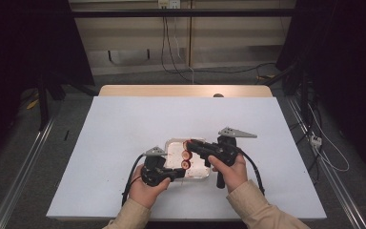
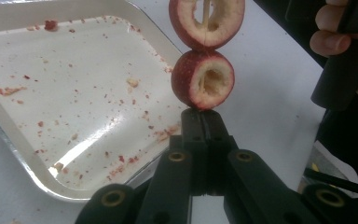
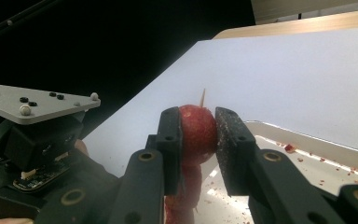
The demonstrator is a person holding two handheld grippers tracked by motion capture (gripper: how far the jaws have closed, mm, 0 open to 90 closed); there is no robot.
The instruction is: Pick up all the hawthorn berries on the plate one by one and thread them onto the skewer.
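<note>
The skewer (image 3: 203,95) is what I am working on: a thin wooden stick threaded through two cored red fruits. Nearest to me, my left gripper (image 2: 204,116) is clenched tight, jaws together, and I judge it pinches the stick's near end, though the stick itself is hidden there. In the left gripper view the lower fruit (image 2: 203,79) sits touching the jaw tips at twelve o'clock, its hollow core facing the camera, and the upper fruit (image 2: 207,21) rides directly above it, again at twelve, with a sliver of stick visible in its cored centre. So the stick's long axis runs straight on from the left jaws, away from me.

My right gripper (image 3: 199,133) grasps the upper fruit across its sides, pads pressed on the red skin, and the stick's pointed tip pokes out past the fruit at twelve o'clock. The coming move, as I judge it, is to slide this fruit along the stick, so it has to travel along that axis and not across it, or the stick may bend or snap.

From the high view, both of my hands rest low near the table's near edge, the left hand (image 1: 145,183) at about seven o'clock from the tray (image 1: 198,172) and the right hand (image 1: 228,171) at about four. The fruits hang just over the tray's right part. The tray is speckled with red crumbs and lies on the white table (image 1: 124,124).
</note>
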